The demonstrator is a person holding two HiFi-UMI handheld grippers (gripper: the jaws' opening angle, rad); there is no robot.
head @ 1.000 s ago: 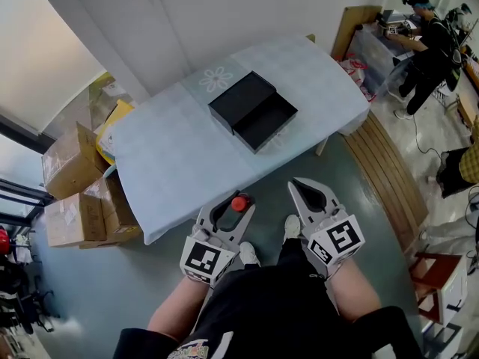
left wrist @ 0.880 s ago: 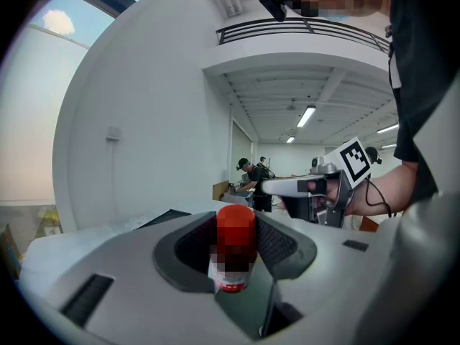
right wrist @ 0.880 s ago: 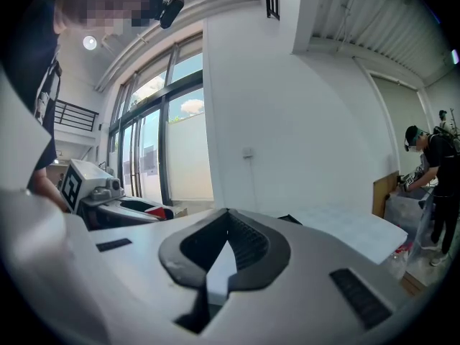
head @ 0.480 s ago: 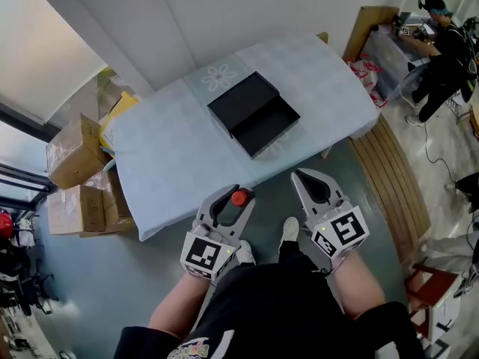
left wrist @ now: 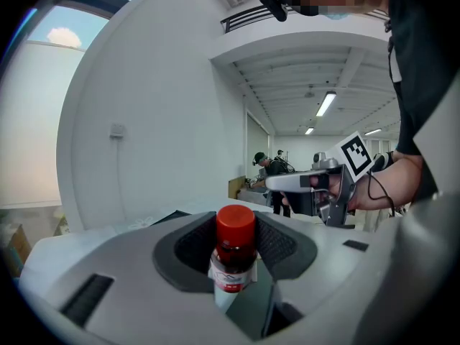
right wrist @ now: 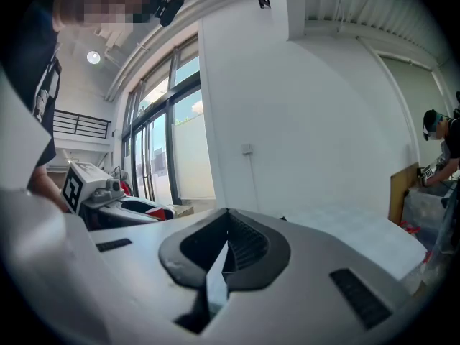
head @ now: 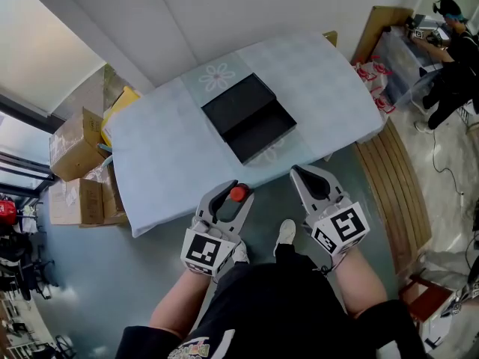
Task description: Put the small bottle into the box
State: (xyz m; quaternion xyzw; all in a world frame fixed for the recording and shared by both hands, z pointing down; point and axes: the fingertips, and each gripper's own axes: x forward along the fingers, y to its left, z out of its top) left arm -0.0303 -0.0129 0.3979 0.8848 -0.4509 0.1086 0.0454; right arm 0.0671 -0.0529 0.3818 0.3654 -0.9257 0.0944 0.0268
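Note:
A small bottle (head: 237, 194) with a red cap stands upright between the jaws of my left gripper (head: 233, 188), which is shut on it; the left gripper view shows the bottle (left wrist: 235, 254) and its white label pinched between the dark pads. The black box (head: 251, 118) lies open on the pale blue table (head: 172, 163), its lid beside the tray, well ahead of both grippers. My right gripper (head: 301, 173) is held beside the left one, off the table's near edge, its jaws shut and nothing between them (right wrist: 228, 214).
Cardboard boxes (head: 75, 144) are stacked on the floor left of the table. A slatted wooden board (head: 393, 193) lies on the floor at the right. A person (head: 453, 28) works at the far right. My own shoes (head: 285, 234) show below the grippers.
The table and box have drifted slightly left in the head view. Both grippers stay close to my body, and the bottle remains in the left one.

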